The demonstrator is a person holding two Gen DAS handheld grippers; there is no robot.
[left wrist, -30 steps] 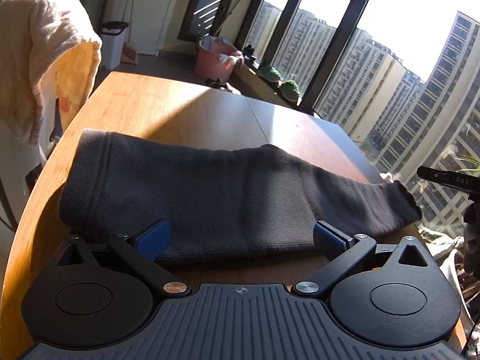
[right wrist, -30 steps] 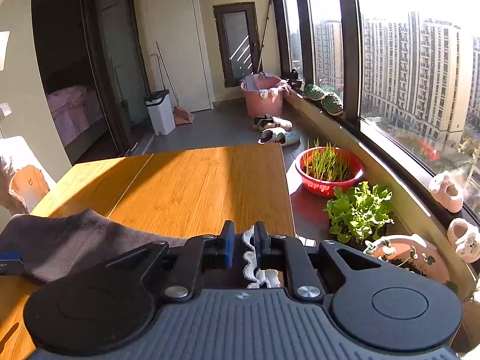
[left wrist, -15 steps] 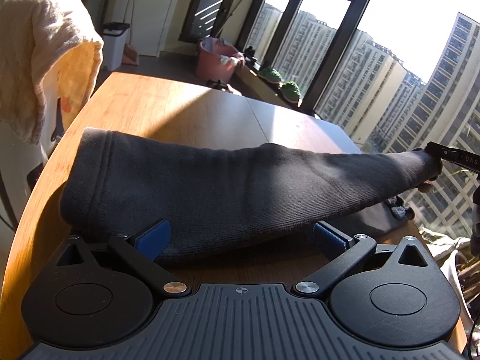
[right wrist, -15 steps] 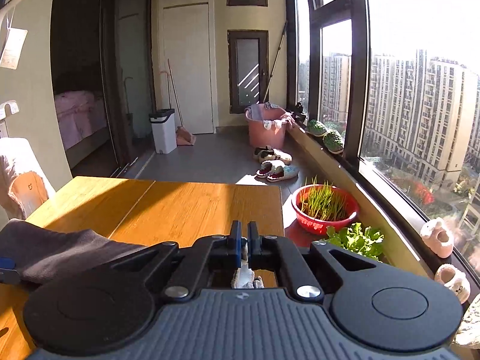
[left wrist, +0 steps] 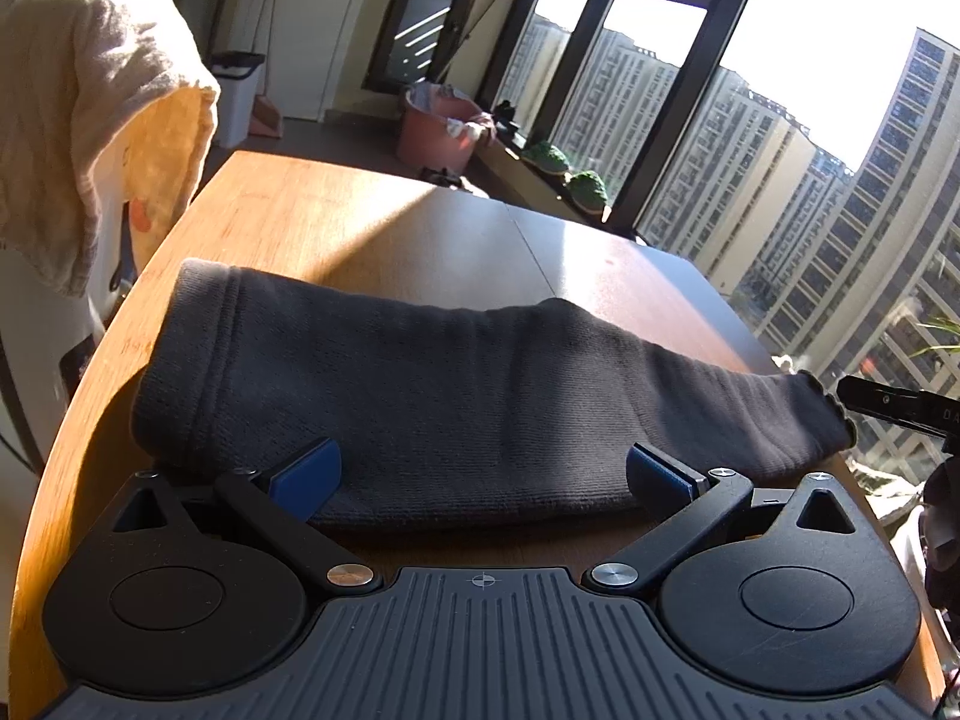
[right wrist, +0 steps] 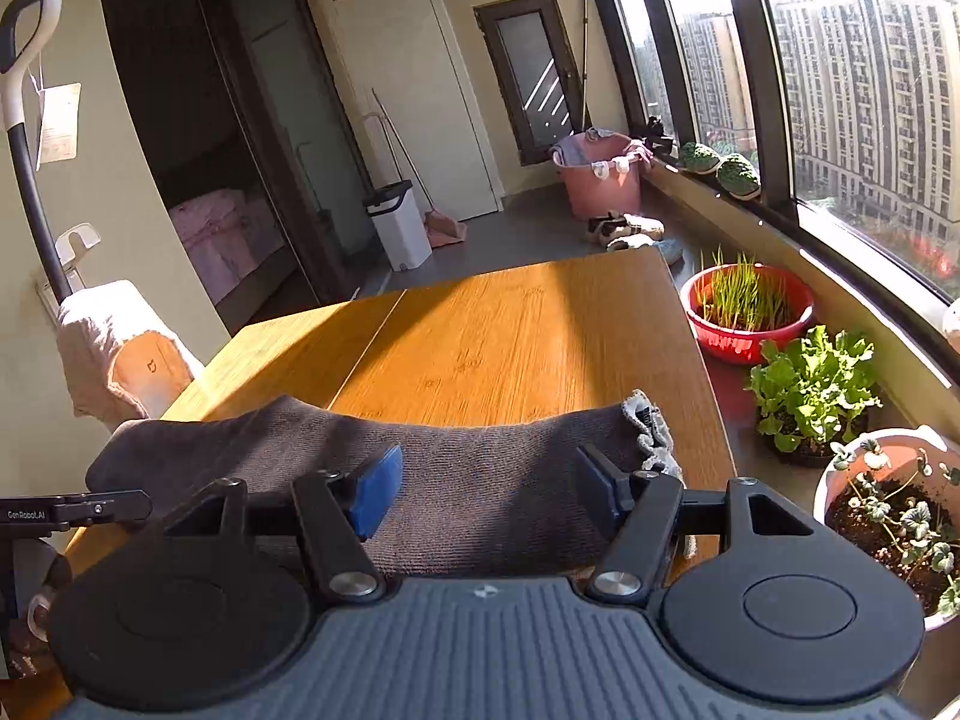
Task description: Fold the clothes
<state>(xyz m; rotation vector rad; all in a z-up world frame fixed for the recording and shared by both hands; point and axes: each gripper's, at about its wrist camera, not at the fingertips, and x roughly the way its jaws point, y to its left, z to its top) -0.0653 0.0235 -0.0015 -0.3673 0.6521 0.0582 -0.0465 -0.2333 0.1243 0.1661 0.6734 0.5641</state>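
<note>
A dark grey knit garment point(left wrist: 456, 396) lies folded lengthwise across the near part of the wooden table point(left wrist: 372, 228). My left gripper point(left wrist: 483, 471) is open and hovers at the garment's near edge, its blue pads wide apart and not pressing on the cloth. In the right wrist view the same garment point(right wrist: 468, 468) lies flat with a white lace trim point(right wrist: 651, 426) at its right end. My right gripper point(right wrist: 489, 486) is above that end. Its jaws are opening; the cloth lies under them and the pads do not press on it.
A chair draped with a beige towel point(left wrist: 90, 120) stands at the table's left. Beyond the table's right edge are a red basin of grass point(right wrist: 744, 312) and potted plants point(right wrist: 810, 384) along the window sill. A pink bucket point(right wrist: 600, 180) and a white bin point(right wrist: 399, 222) stand further back.
The right gripper, shut on the garment's lace-trimmed end and holding it raised half a second ago, has lowered it onto the table and opened. The left gripper has not moved.
</note>
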